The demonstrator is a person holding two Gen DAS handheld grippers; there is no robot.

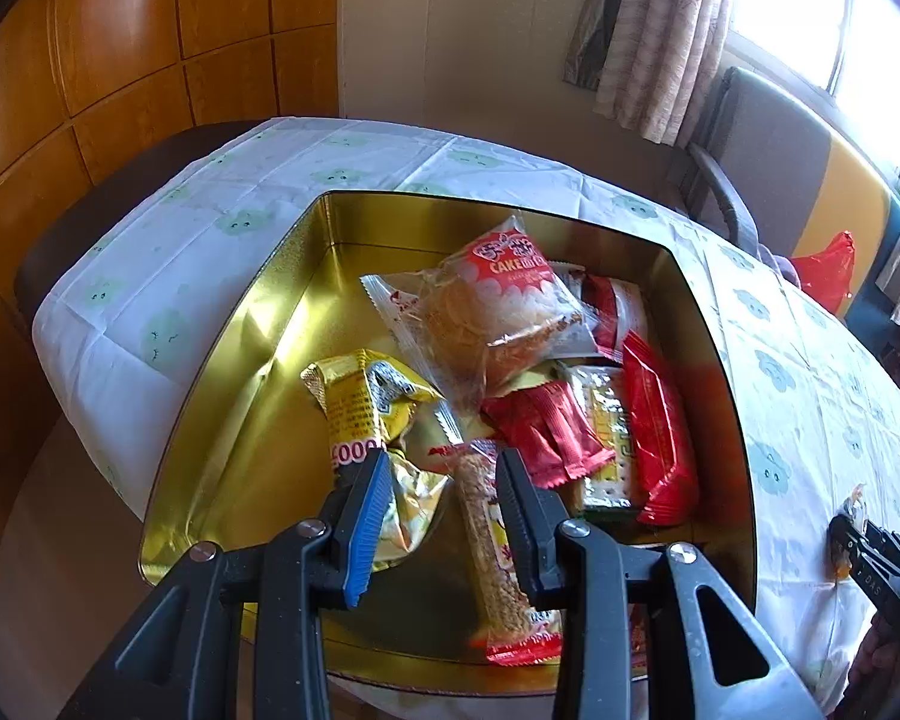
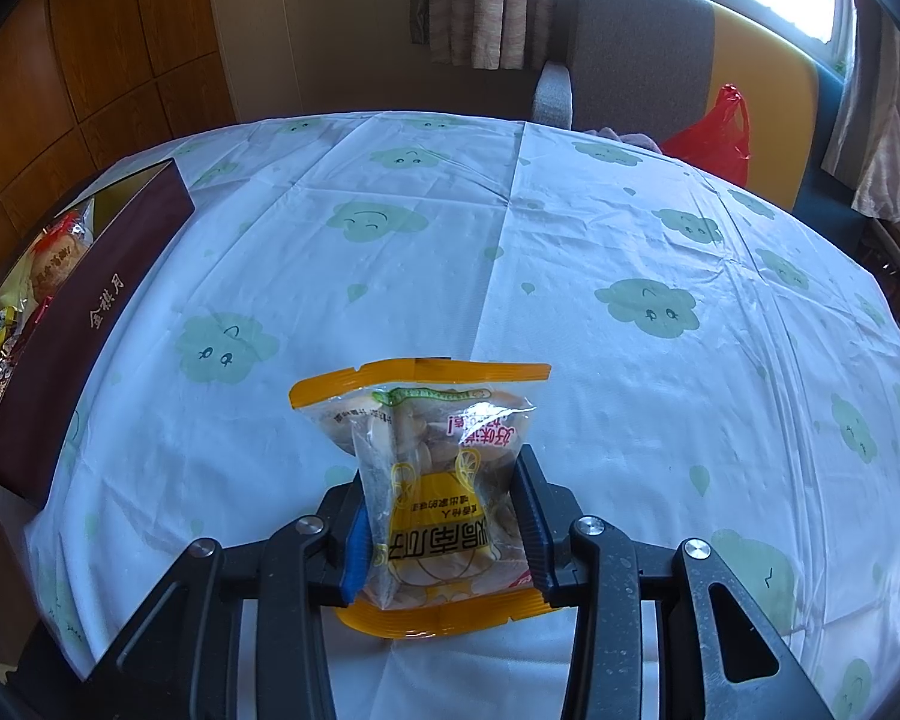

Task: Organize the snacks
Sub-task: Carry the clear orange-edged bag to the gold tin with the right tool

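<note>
A gold-lined tin (image 1: pixel 258 324) on the table holds several wrapped snacks: a clear cake pack (image 1: pixel 498 300), a yellow pack (image 1: pixel 360 402), red packs (image 1: pixel 540 438) and a cracker pack (image 1: pixel 606 438). My left gripper (image 1: pixel 443 459) hovers over the tin's near end, open. A long cereal bar (image 1: pixel 489 546) lies in the tin below the gap, free of the pads. My right gripper (image 2: pixel 441 468) is shut on an orange-edged bag of biscuits (image 2: pixel 426 420), held upright just above the tablecloth. The tin's maroon outer wall (image 2: pixel 90 312) stands to its left.
A white tablecloth with green clouds (image 2: pixel 630 240) covers the round table. Beyond the far edge are a grey and yellow chair (image 2: pixel 642 42) and a red plastic bag (image 2: pixel 720 132). Wood panelling (image 1: pixel 120 60) lines the left wall. The right gripper (image 1: pixel 864 546) shows beside the tin.
</note>
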